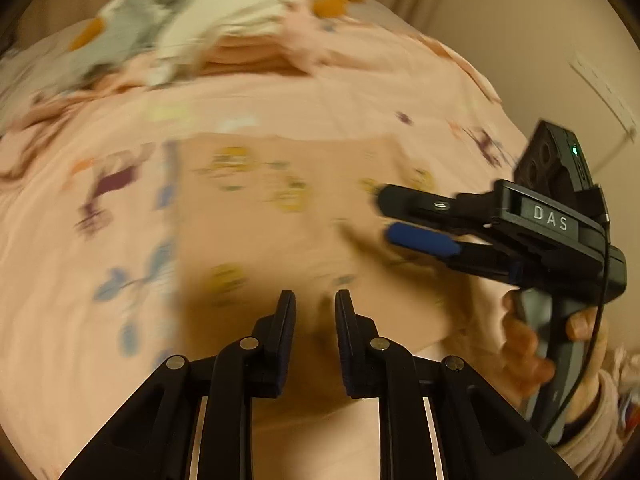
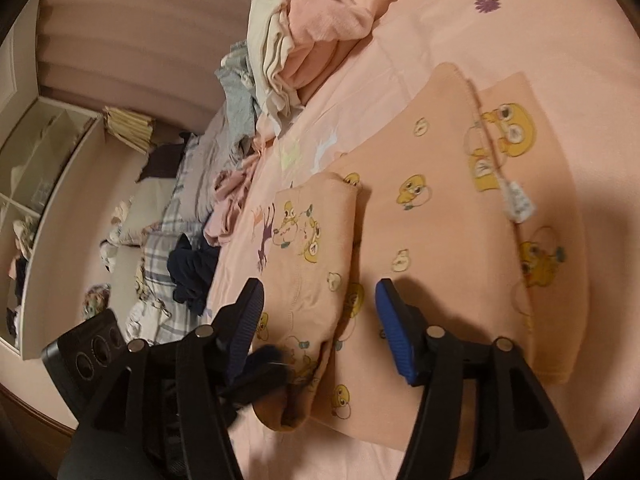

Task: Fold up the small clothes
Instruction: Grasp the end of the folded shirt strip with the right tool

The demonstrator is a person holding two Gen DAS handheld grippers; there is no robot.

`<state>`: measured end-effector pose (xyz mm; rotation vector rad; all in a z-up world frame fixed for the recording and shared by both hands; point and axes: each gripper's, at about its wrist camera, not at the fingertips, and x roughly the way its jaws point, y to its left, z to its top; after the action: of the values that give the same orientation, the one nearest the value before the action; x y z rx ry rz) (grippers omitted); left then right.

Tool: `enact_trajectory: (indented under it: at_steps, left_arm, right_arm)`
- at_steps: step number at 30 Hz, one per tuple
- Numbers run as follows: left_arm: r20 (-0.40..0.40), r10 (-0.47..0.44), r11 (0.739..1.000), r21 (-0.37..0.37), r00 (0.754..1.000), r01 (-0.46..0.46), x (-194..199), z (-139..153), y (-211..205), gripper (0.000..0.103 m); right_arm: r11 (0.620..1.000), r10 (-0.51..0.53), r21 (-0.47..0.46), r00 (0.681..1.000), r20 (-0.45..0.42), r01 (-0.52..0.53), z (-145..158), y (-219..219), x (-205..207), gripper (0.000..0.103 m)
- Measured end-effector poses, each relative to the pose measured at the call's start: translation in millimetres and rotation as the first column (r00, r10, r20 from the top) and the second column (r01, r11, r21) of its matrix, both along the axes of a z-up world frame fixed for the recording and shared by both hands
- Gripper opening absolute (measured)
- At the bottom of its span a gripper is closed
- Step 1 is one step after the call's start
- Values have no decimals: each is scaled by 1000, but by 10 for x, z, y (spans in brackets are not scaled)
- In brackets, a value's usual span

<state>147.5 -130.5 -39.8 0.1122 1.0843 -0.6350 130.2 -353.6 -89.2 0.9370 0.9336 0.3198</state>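
Right now your peach garment (image 2: 440, 216) lies flat on the pink bedsheet (image 2: 560, 32), filling the centre and right of the right wrist view. It is printed with yellow cartoon ducks and smaller cream ones, and a white tag on a thin string (image 2: 518, 200) rests on its upper right part. One portion is folded over into a thicker band (image 2: 312, 264) running down the middle of that frame, its rolled edge ending near the bottom.

Your right gripper (image 2: 320, 312) has its fingers spread wide, the blue pads straddling that folded band with nothing pinched between them. In the left wrist view the same gripper (image 1: 384, 216) comes in from the right edge, held by your hand (image 1: 528, 356), its tips hovering over the garment (image 1: 288, 216).

Your left gripper (image 1: 315, 300) sits at the bottom centre of its own view, fingers narrowly parted with a small gap and no cloth visible between them; that picture is blurred.

A heap of unfolded clothes (image 2: 304, 32) sits at the upper centre of the right wrist view.
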Motion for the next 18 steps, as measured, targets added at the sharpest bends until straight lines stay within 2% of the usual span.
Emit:
enact_trajectory:
  at_steps: [2,5,10,14,18]
  left_arm:
    - [13,45,999,9,999,-46,13,8,241,19]
    - [-8,88,996,-21,996,-88,12,-23,459,19]
    - [-41,116,991,-66,992,-118,-47,-129,659,19]
    - [-68,117,988,-96,991,-124,-85,-194,669,19]
    - [-83,118,986,-112,990,-127,-73,-230,705,19]
  right_arm:
    - [1000,18,-6,1000,-23,-18,-17,83,74,59]
    - [998,43,-53,997,-59,-46,-44,197,163,59]
    - [990,75,-110,990,-121,-88,-132,386,318,59]
    - [985,83,-145,991,-103,-97,-118,502,455,59]
    - [985,90,-142,993,-77,-101,-143,563,531,57]
